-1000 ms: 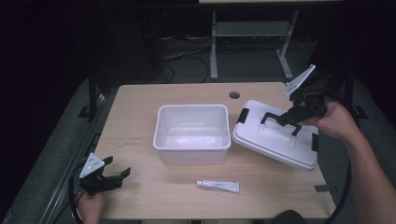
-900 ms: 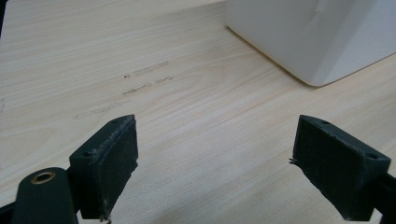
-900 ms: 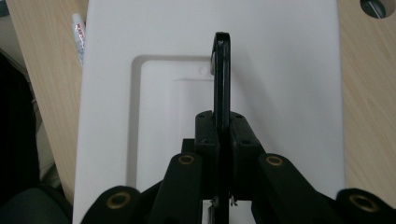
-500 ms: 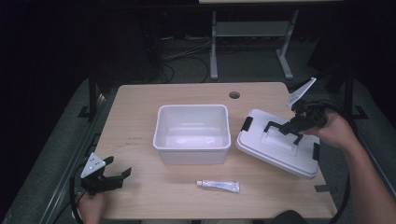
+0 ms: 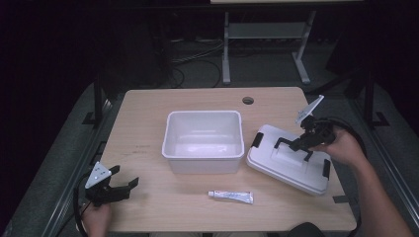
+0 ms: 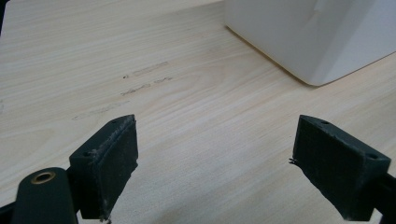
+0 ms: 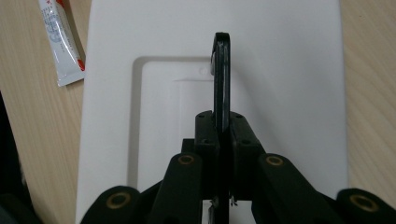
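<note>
- Leftmost, the left gripper (image 5: pixel 123 187) rests at the near left corner of the tabletop (image 5: pixel 148 108) in the high view, held by a hand (image 5: pixel 95 217), jaws spread with nothing between them.
- Its own gripper view adds what the high view cannot: the rubber pads (image 6: pixel 119 163) stand wide apart over bare wood grain with faint scuff marks, and a corner of the white tub (image 6: pixel 322 37) rises ahead at the upper right.
- Centrally, the high view shows that tub (image 5: pixel 203 143) open and upright, with a small tube (image 5: pixel 230 196) lying flat just in front of it.
- Rightward, the white lid (image 5: pixel 289 160) with black side latches lies tilted beside the tub, its near edge on the wood.
- Furthest right, the right gripper (image 5: pixel 299 143) is pinching the lid's black handle (image 5: pixel 289 145).
- Looking along the right gripper's jaws, its own view shows the handle (image 7: pixel 221 70) edge-on, clamped tight between both pads (image 7: pixel 205 135), the lid's recessed panel (image 7: pixel 177 93) beneath, and the tube (image 7: pixel 60 42) at the upper left.
</note>
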Available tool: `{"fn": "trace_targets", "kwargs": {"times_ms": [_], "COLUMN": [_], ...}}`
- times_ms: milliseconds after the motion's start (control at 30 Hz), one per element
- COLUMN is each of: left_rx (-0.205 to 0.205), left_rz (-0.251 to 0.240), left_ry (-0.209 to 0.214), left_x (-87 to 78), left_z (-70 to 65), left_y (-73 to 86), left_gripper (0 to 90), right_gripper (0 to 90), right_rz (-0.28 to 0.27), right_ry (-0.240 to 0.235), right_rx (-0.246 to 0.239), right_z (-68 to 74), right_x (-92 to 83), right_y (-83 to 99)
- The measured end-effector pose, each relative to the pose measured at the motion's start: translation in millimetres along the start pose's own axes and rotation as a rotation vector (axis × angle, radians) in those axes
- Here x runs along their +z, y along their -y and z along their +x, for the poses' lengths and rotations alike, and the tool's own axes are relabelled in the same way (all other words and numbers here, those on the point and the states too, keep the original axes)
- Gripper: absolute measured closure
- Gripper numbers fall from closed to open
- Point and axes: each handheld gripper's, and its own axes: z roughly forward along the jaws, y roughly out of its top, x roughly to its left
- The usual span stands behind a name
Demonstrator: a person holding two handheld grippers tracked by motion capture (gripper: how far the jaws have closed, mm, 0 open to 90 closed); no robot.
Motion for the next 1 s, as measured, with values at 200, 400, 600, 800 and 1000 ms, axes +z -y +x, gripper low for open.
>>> {"fn": "trace_targets", "kwargs": {"times_ms": [200, 400, 600, 800, 1000], "left_rx": [0.0, 0.002, 0.001, 0.002, -0.001], "left_rz": [0.0, 0.001, 0.001, 0.0, 0.002], "left_ry": [-0.001, -0.003, -0.004, -0.003, -0.001], "left_x": [-0.4, -1.0, -1.2, -1.2, -0.4], "left_z": [0.2, 0.7, 0.7, 0.6, -0.4], "left_y": [0.1, 0.6, 0.7, 0.7, 0.4], "left_gripper": [13.4, 13.4, 13.4, 13.4, 13.4], "right_gripper": [84.0, 83.9, 83.8, 83.7, 76.0], "right_rz": [0.003, 0.02, 0.039, 0.017, 0.002], "right_ry": [-0.006, -0.01, -0.012, -0.015, 0.004], "right_rx": [-0.006, -0.008, -0.005, 0.006, 0.012], "right_z": [-0.4, -1.1, -1.6, -2.3, -0.5], "right_x": [16.3, 32.9, 44.8, 47.4, 45.9], "right_y": [-1.1, -2.0, -2.1, 1.4, 3.0]}}
